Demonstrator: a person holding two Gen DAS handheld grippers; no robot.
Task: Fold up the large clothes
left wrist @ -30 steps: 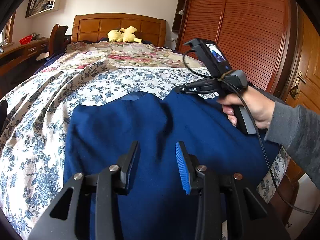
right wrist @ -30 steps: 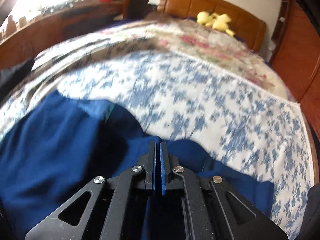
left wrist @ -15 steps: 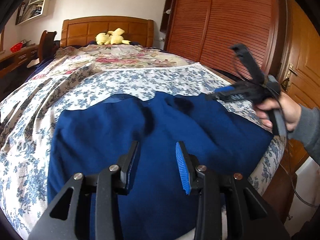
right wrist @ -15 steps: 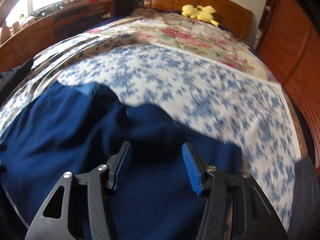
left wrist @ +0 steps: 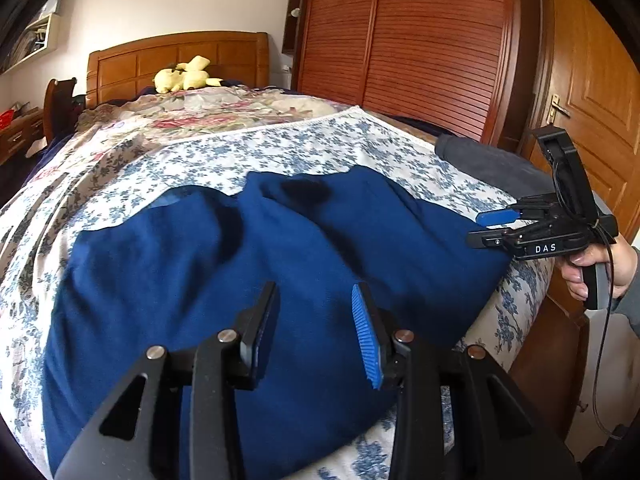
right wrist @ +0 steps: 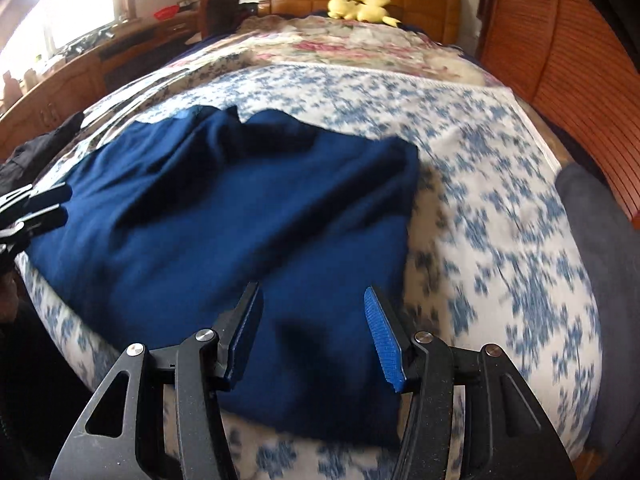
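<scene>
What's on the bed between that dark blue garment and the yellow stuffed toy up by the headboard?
Only bedding: blue-flowered white sheet, then pink-flowered quilt, before the yellow plush toy; nothing else beyond the dark blue garment. Both views show it.

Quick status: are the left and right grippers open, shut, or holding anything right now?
Left gripper: open, empty, above the blue garment.
Right gripper: open, empty.

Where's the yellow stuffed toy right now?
The yellow stuffed toy lies at the far end of the bed, against the wooden headboard, well beyond the blue garment; both wrist views show it at top centre.
</scene>
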